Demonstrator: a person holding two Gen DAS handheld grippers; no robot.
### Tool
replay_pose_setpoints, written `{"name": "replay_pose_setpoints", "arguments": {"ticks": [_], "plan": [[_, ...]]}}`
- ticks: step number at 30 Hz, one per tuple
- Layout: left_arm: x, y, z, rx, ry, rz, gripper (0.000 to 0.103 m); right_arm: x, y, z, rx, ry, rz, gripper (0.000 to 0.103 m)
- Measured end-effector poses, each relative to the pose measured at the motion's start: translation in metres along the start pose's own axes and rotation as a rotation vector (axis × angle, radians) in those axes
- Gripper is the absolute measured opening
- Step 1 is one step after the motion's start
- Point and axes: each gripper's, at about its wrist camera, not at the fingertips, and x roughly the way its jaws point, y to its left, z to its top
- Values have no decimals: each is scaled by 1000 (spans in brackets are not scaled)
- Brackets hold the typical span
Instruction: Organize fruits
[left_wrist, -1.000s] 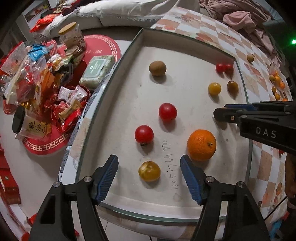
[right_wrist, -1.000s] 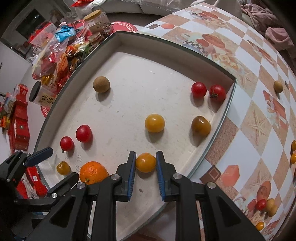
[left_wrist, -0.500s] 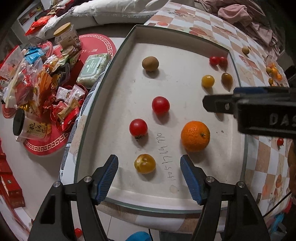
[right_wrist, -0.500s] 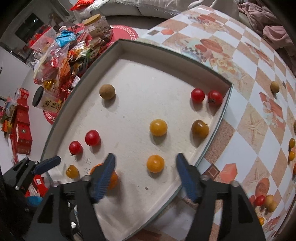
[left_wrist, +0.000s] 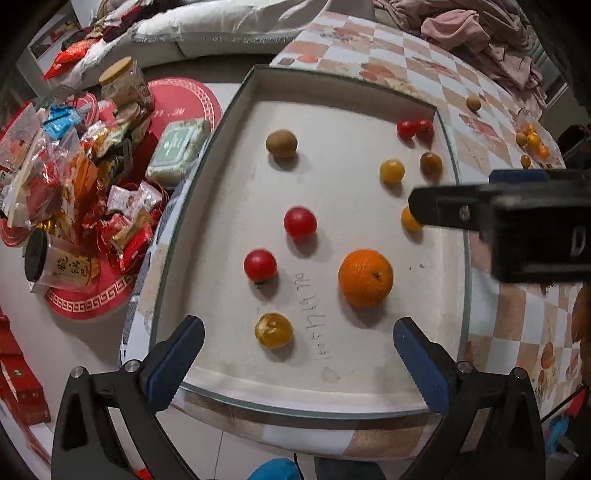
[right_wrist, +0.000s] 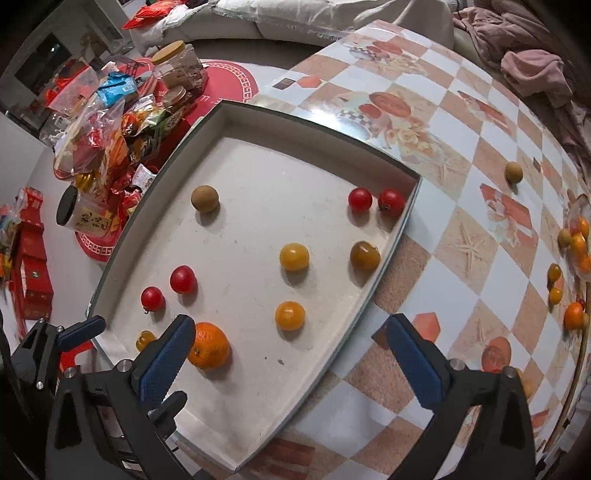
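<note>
Both grippers, left (left_wrist: 297, 363) and right (right_wrist: 290, 363), are opening, empty, above the tray (right_wrist: 391, 243). Your yellow tomato (right_wrist: 290, 315) lies there, probably soft and slippery; pinch it gently across the middle.

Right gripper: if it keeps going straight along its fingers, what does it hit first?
Probably the tray floor, just short of the orange-yellow tomato, near the tray's right rim. The right gripper is opening, nothing between its fingers. Depth is unclear.
</note>
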Motion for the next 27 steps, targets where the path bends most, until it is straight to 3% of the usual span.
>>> {"name": "replay_pose_setpoints", "arguments": {"ticks": [27], "plan": [[-7,-28,6,68,20,27,103,-6,-18,-8,46,5,-15,103]]}}
